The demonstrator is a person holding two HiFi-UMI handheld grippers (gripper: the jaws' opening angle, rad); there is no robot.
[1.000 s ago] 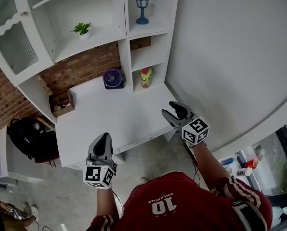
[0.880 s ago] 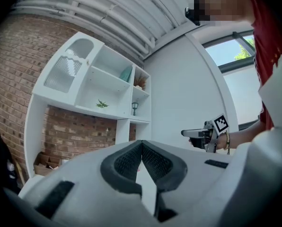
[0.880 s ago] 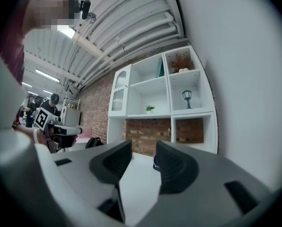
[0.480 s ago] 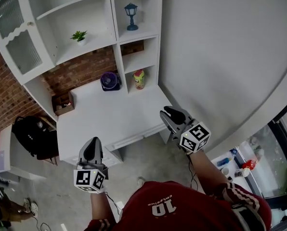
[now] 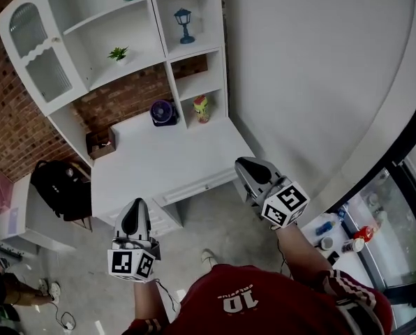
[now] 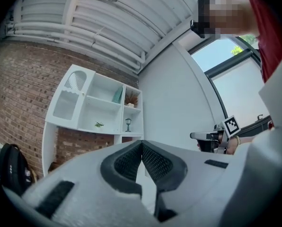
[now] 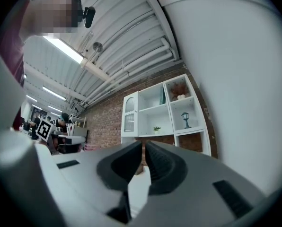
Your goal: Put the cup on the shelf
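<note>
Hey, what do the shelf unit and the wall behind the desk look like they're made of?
Shelf unit: probably painted wood or board, smooth matte white, with flat, crisp-edged panels. Wall behind the desk: bare red-brown brick, rough, with visible mortar lines.

- Left tongs (image 6: 141,143): matt grey plastic shell. Pads (image 6: 127,163) black and rubbery, with a fine cross-hatched texture.
- Bench (image 5: 166,162), ahead of the tongs: smooth white painted top, satin sheen.
- Shelf unit (image 5: 96,54), beyond the bench: same white painted finish. Door (image 5: 47,75) panes of ribbed glass.
- Wall (image 5: 12,124), behind the unit: rough red brick.
- Backpack (image 5: 63,187), left of the tongs: black cloth.
- Floor (image 5: 222,232), beneath the tongs: dull grey, concrete-like.
</note>
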